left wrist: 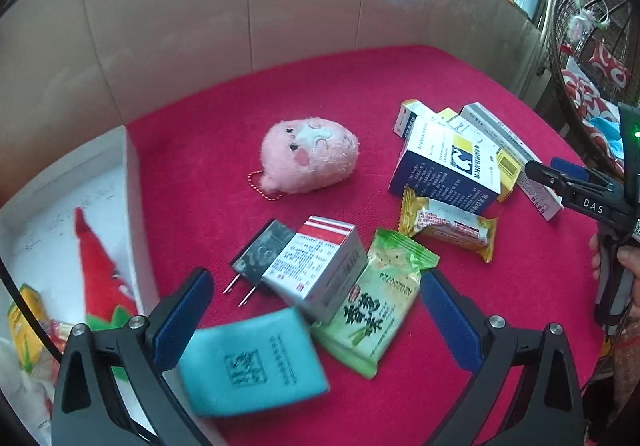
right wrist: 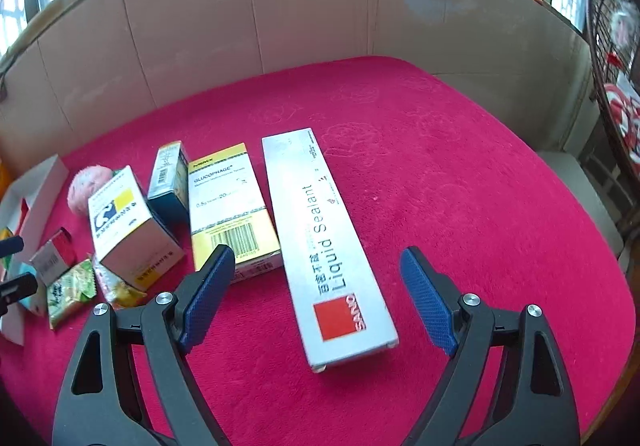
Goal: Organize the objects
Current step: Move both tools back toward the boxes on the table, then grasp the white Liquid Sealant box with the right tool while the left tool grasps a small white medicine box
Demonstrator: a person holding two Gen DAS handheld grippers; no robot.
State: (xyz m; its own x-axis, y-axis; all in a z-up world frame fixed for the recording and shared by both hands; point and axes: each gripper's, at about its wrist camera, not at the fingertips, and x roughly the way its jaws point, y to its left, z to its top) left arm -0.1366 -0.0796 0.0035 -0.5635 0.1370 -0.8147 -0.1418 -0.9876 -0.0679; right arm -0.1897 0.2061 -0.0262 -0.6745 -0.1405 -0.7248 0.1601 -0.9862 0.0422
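At far left, white box: sits open against the edge of the red-covered worktop; a red plush and yellow packets already lie inside, so it looks like the collecting bin for the sorting.
Left gripper: jaws spread wide, angled down over the near clutter, nothing clamped. A teal pouch lies between the pads, close to the left one and blurred; whether it touches that pad I cannot tell.
Near pile: a black plug adapter, a red-and-silver carton leaning over it, and a green snack packet overlap one another, probably tipped out loose rather than arranged.
Pink plush: alone mid-cloth, its bead chain trailing, apart from both piles and easy to take singly.
Blue-and-white box: tilted, propped on a yellow snack packet beneath it.
Glucophage box: flat, just beside the sealant box.
Liquid Sealant box: long, flat, its near end between the pads of the right gripper, the likely next pick.
Right gripper: opened wide, empty, pads clear of the box on both sides; straddling its narrow width suits a crosswise pinch.
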